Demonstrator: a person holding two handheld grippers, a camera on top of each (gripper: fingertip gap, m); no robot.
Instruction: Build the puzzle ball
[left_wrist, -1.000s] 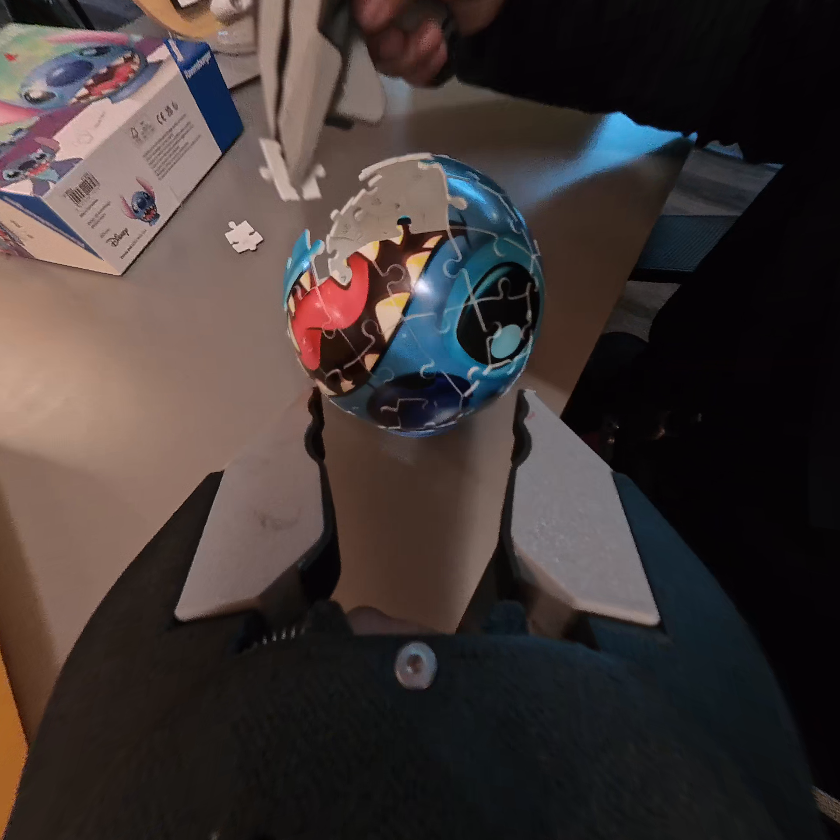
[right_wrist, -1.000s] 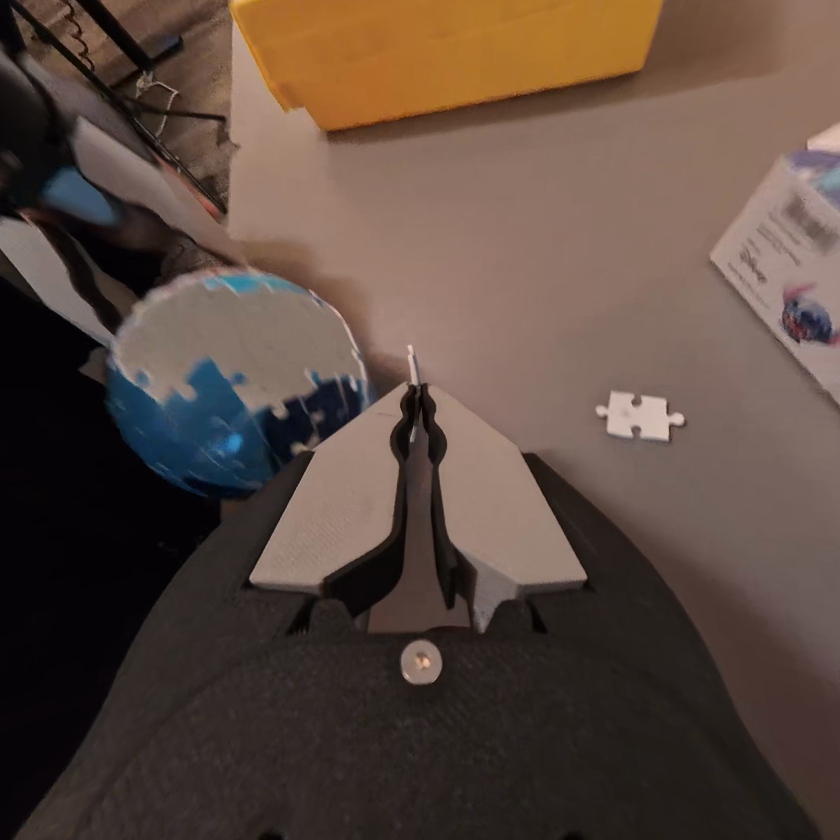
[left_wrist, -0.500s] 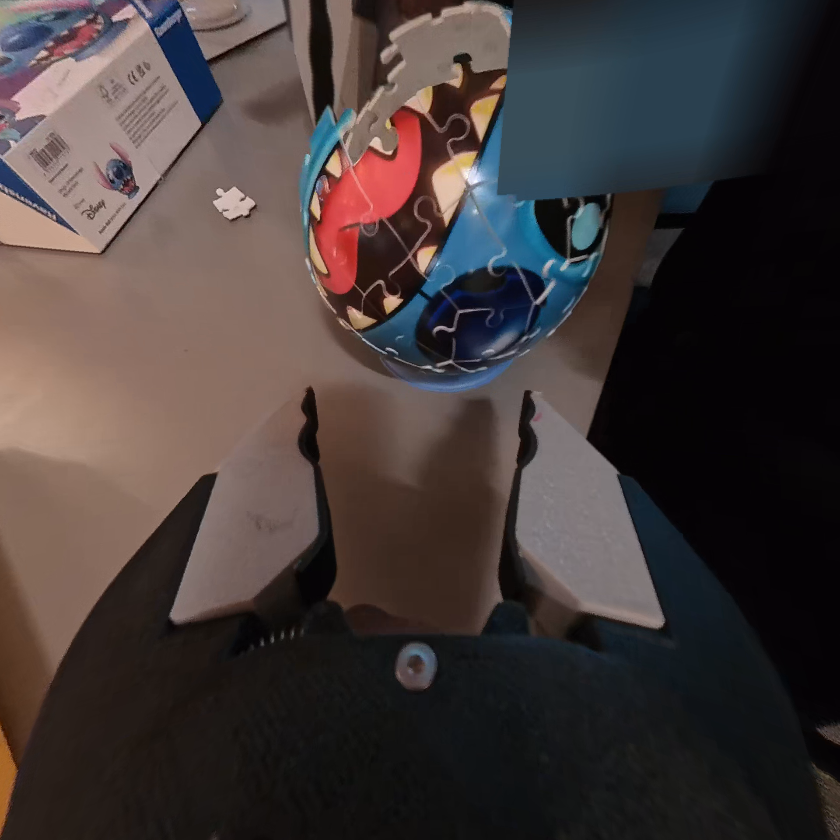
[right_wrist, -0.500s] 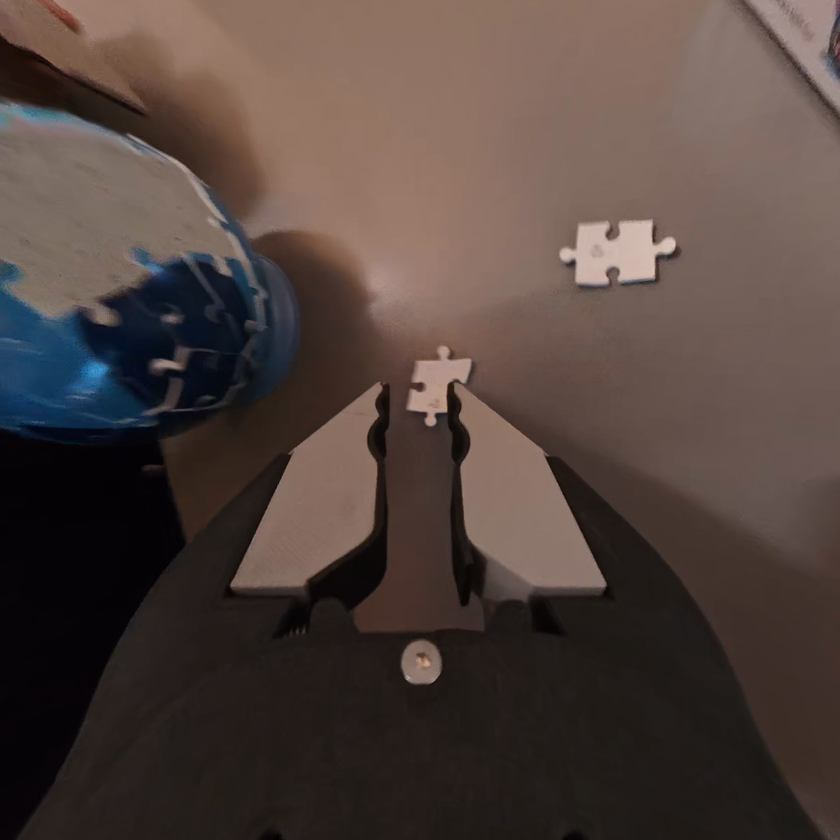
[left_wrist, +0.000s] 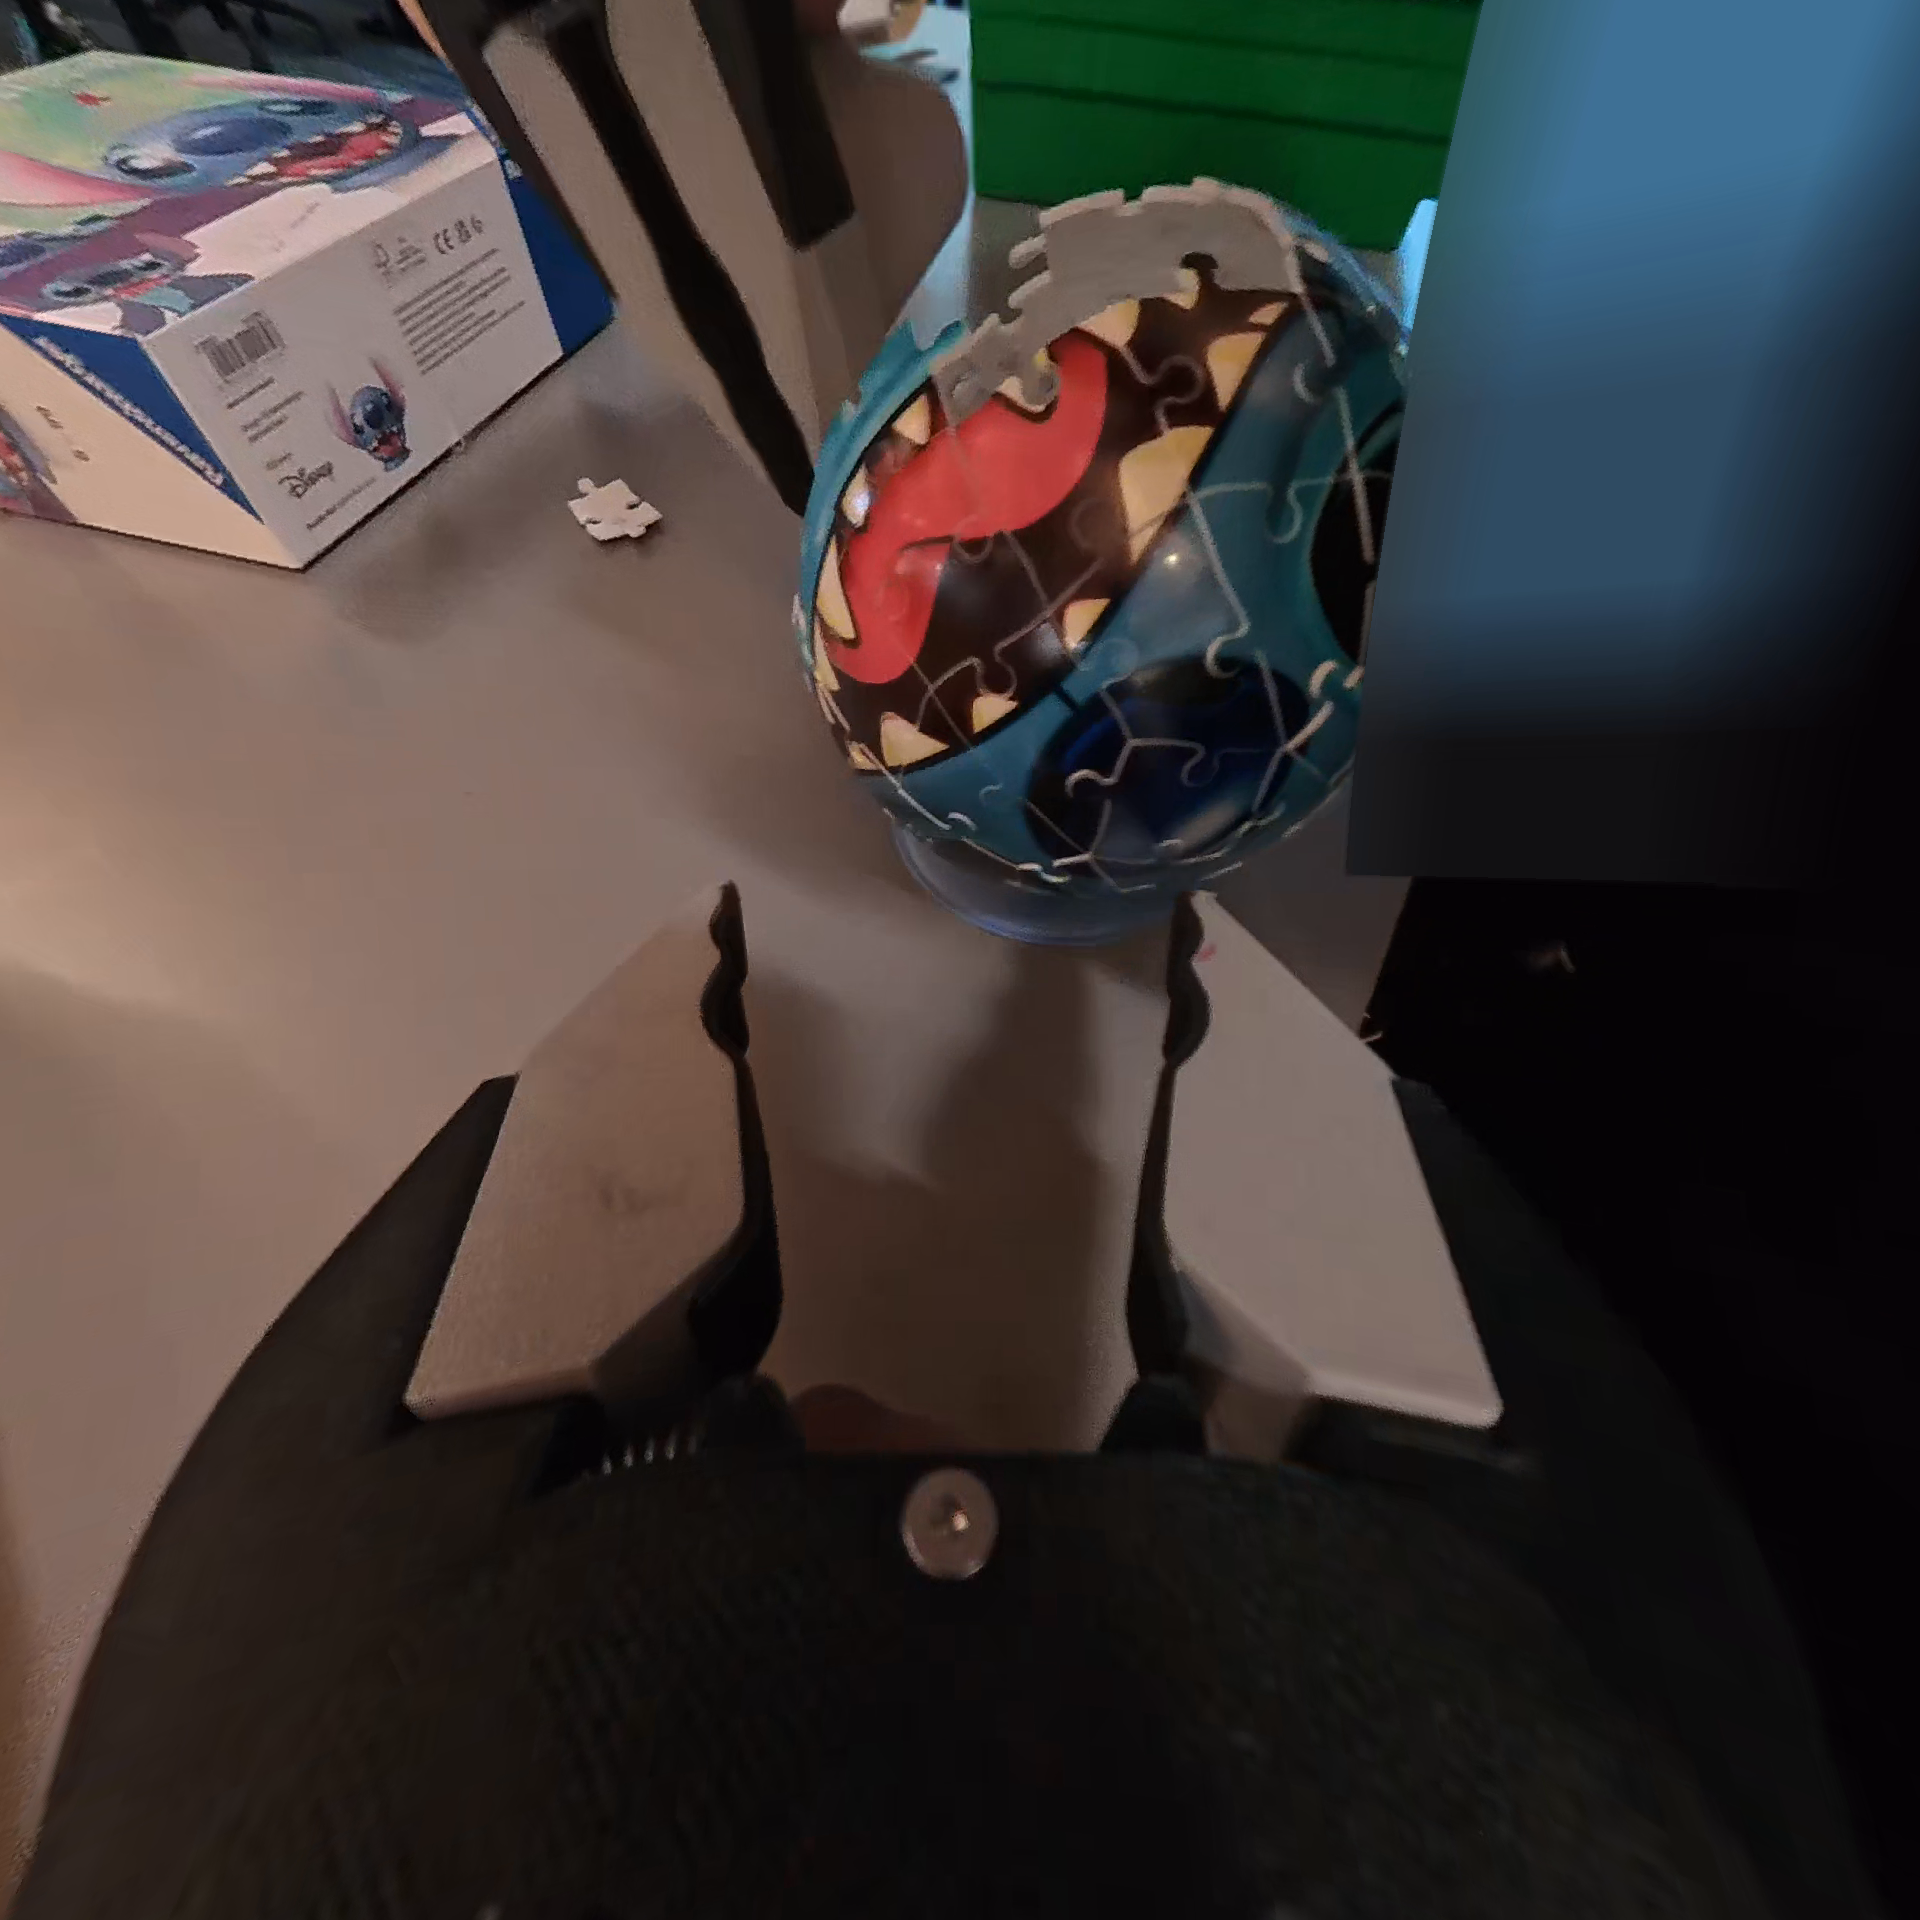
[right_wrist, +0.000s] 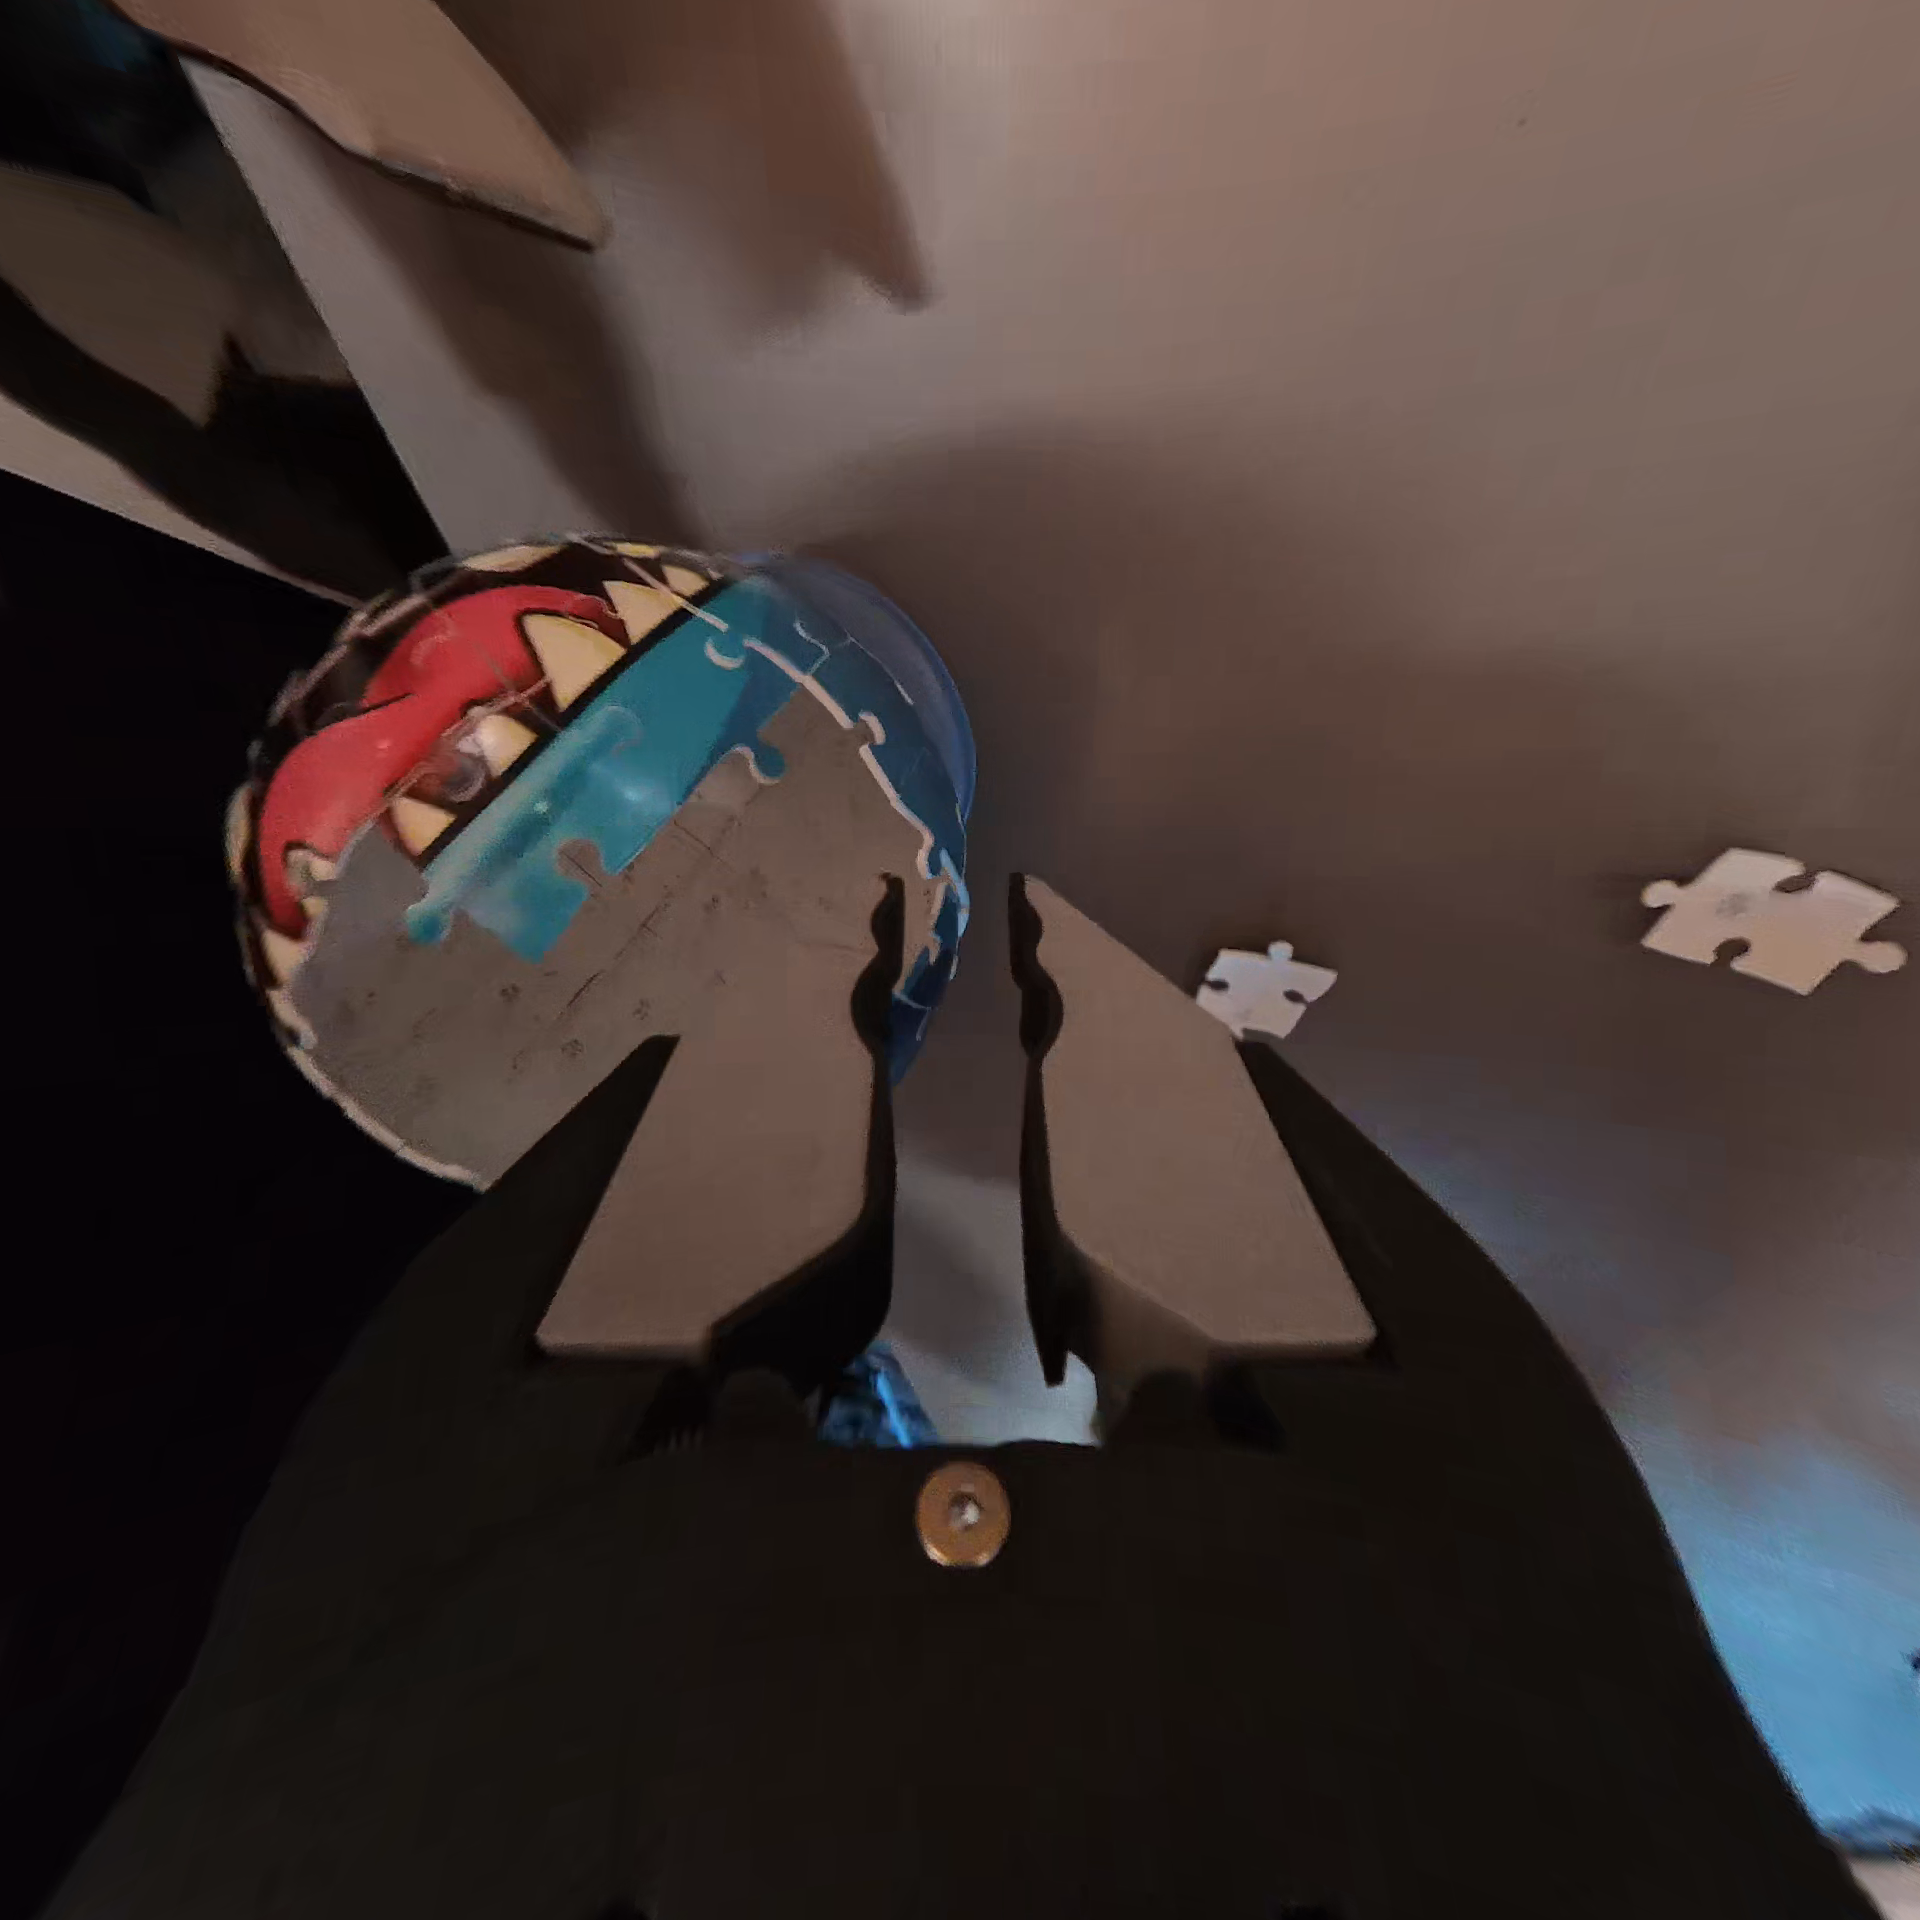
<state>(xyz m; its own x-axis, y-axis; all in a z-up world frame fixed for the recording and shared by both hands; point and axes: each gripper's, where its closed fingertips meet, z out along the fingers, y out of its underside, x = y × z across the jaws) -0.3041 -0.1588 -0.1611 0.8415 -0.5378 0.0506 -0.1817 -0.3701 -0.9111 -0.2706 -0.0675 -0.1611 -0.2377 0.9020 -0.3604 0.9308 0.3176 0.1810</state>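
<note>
The puzzle ball (left_wrist: 1091, 582) is blue with a red mouth and teeth, and stands on a small bluish base at the table's right edge. A gap near its top shows the grey backs of pieces. My left gripper (left_wrist: 956, 914) is open and empty just in front of the ball, not touching it. My right gripper (right_wrist: 953, 899) is slightly open and empty, its tips close over the ball (right_wrist: 582, 831) at the gap. A single white loose piece (right_wrist: 1262, 987) lies on the table beside it, and a joined white pair (right_wrist: 1766, 930) lies farther right.
The puzzle box (left_wrist: 260, 312) stands at the far left with the white pair (left_wrist: 613, 511) in front of it. The other gripper's grey fingers (left_wrist: 675, 208) rise behind the ball. A green crate (left_wrist: 1195, 94) is at the back. The table edge (left_wrist: 1340, 997) drops off right of the ball. My right fingertips sit around 11 centimetres from my left ones.
My right gripper opened and let its white piece drop on the table, then swung left toward the ball. My left gripper stayed open; the ball shifted right in its view.
</note>
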